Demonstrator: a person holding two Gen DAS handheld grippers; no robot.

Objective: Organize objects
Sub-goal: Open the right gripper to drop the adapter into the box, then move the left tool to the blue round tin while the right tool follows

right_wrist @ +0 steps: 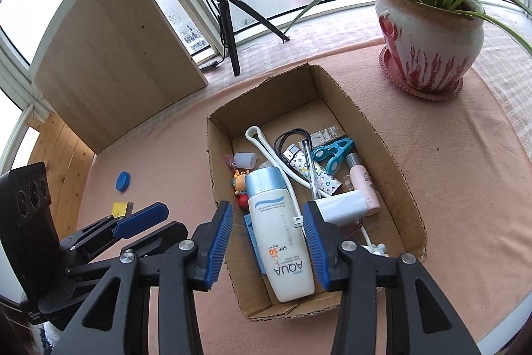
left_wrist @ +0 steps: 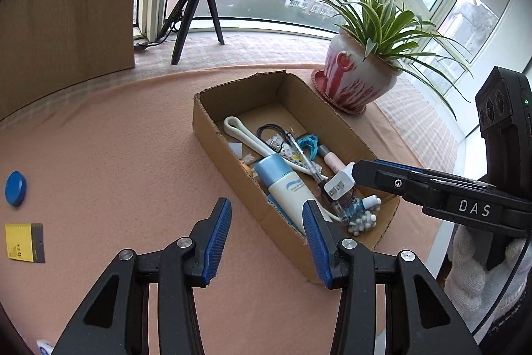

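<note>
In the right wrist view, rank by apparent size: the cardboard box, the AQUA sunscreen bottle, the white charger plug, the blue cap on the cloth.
Largest to smallest:
1. cardboard box
2. AQUA sunscreen bottle
3. white charger plug
4. blue cap

The cap lies farther from the camera, so its last place is less sure.

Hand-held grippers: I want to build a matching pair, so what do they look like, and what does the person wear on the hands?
Each hand-held gripper, left and right, has black jointed arms with silver pivot screws and two blue ribbed pads. The right one's side carries white letters "DAS" and a black camera block with round lenses. A white knitted glove covers the right hand.
</note>
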